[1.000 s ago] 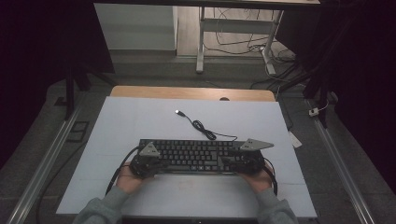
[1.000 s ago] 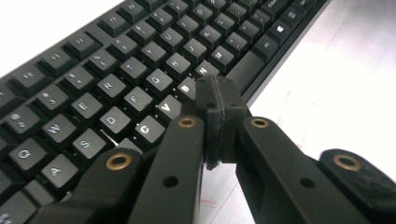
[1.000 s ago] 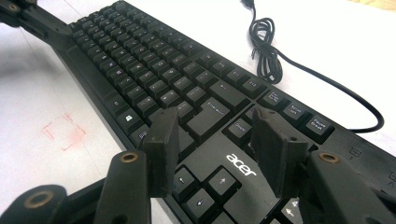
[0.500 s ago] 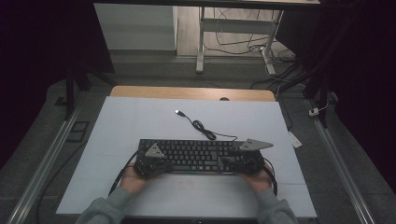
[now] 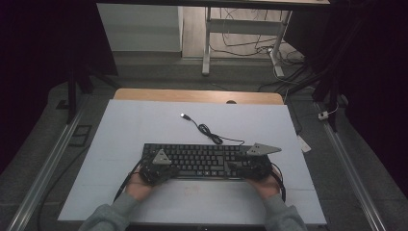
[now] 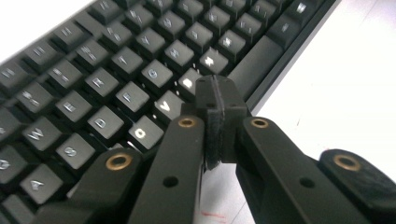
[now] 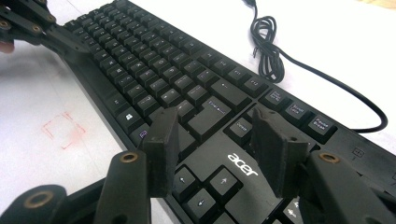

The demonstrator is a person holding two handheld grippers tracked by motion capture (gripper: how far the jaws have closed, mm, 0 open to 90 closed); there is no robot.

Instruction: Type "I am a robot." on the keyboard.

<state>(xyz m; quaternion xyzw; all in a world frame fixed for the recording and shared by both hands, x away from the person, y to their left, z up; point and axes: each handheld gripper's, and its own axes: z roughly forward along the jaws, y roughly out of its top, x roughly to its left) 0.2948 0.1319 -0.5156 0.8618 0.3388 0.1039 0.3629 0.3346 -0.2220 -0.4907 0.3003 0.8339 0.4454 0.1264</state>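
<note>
Your left gripper (image 6: pixel 217 100) was closed, empty, tips over the keyboard's (image 5: pixel 204 159) near-left keys. Your right gripper (image 7: pixel 219 144) stood apart above its right end, clamping nothing.

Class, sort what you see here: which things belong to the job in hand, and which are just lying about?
In the job: keyboard; left gripper, shut over the keys; right gripper, open over the arrow keys.

Lying about: keyboard's loose cable; red marks on the table.

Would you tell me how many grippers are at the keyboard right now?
2. The left gripper, jaws shut, is over the left end of the keyboard; the right gripper, jaws open, is over its right end, near the arrow keys.
</note>
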